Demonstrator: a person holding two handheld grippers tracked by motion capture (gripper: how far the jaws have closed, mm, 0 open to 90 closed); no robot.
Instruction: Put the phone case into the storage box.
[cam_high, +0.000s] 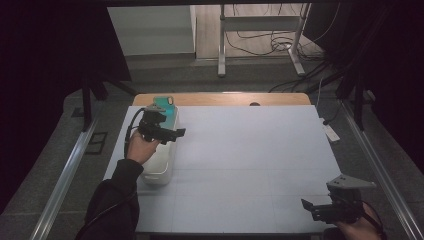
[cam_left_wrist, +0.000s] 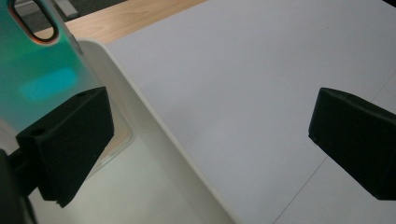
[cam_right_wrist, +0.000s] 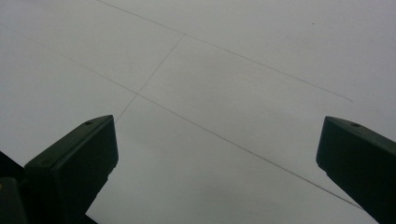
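Left hand-held gripper (jaws wide) over white bin.

Dim room around an evenly lit white tabletop; dark corners beyond it; close teal container soft, glowing, out of focus.

The left gripper is black, with a black cable looping from its back. The person wears a dark long sleeve. The right gripper is black too and carries a grey three-cornered plate on top. The jaw pads are blocky, each with small holes.
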